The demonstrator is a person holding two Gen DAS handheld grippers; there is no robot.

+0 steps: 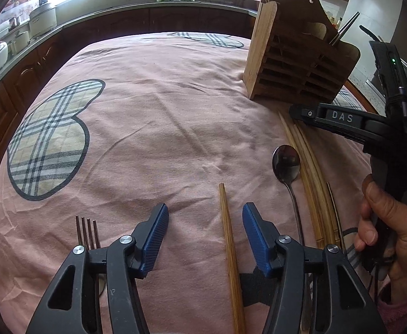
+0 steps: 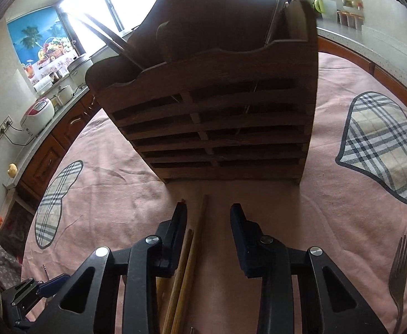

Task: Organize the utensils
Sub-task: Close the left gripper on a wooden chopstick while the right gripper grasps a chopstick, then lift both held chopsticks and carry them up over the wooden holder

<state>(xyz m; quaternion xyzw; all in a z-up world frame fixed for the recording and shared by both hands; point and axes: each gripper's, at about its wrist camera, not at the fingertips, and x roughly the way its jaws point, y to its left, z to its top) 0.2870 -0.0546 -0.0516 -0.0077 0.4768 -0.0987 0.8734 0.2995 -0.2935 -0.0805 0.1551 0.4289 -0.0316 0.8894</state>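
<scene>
holder [image 1: 298, 64]: 1, wooden | spoon [image 1: 286, 164]: 1 | forks: 2, one [image 1: 88, 232], other [image 2: 401, 267] | loose chopstick [image 1: 230, 247]: 1 | chopstick bundle [image 1: 312, 183]: count unclear, at least 3 | metal sticks in holder [image 1: 346, 29]: 2 seen | plaid patches [image 1: 50, 139]: 2 whole, more partly in view

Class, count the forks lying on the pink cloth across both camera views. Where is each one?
2, though others may be hidden. One fork lies left of the left gripper's fingers in the left wrist view; another fork lies at the far right in the right wrist view.
</scene>
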